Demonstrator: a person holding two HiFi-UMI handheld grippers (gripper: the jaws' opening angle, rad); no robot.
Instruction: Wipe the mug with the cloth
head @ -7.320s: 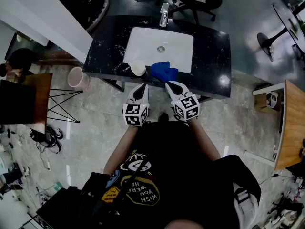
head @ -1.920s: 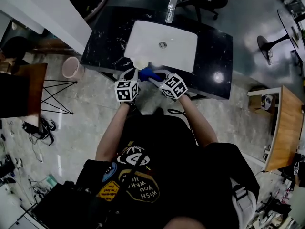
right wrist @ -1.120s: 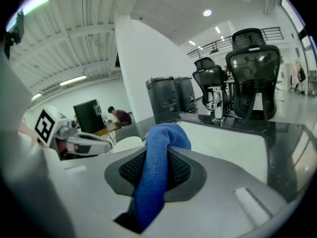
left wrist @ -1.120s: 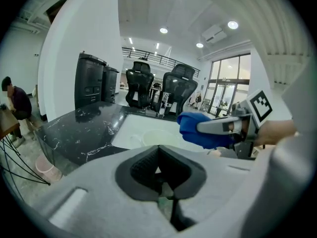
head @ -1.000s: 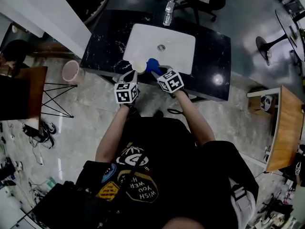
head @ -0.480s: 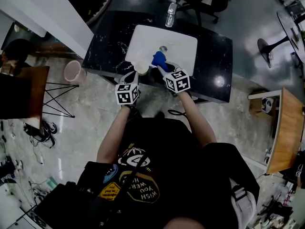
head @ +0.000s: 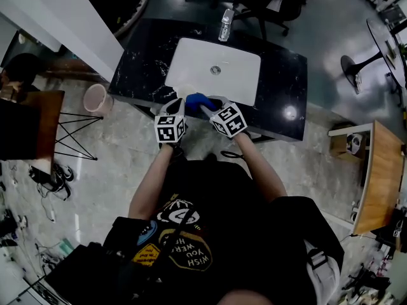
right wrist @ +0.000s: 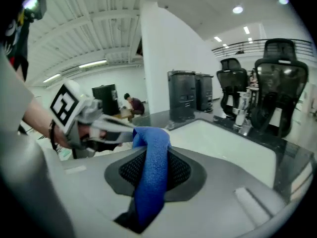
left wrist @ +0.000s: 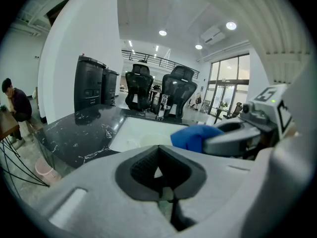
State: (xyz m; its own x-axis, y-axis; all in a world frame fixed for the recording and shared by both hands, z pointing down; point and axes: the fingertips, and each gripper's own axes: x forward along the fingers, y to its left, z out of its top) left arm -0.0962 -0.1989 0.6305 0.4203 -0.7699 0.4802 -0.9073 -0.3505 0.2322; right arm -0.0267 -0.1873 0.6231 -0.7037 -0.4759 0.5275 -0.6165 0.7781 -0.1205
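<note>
My left gripper (head: pixel 177 104) stands at the counter's near edge, jaws closed on a pale bit of the cream mug (left wrist: pixel 147 144). The mug's rim shows just past the jaws in the left gripper view. In the head view the mug is almost wholly hidden under the blue cloth (head: pixel 194 99). My right gripper (head: pixel 210 105) is shut on that cloth (right wrist: pixel 151 167), which hangs out of its jaws and reaches over to the left gripper (right wrist: pixel 111 128). In the left gripper view the cloth (left wrist: pixel 195 137) bunches at the right gripper's tip (left wrist: pixel 233 140), right beside the mug.
A white sink basin (head: pixel 216 75) is set in the black marble counter (head: pixel 283 75), with a tap (head: pixel 224 19) at its far edge. A pink bin (head: pixel 96 98) stands on the floor at the left. Office chairs stand behind the counter, and a wooden table (head: pixel 385 164) is at the right.
The right gripper has carried the cloth from over the basin back and left, onto the mug at the left gripper's tip. The left gripper has hardly moved.
</note>
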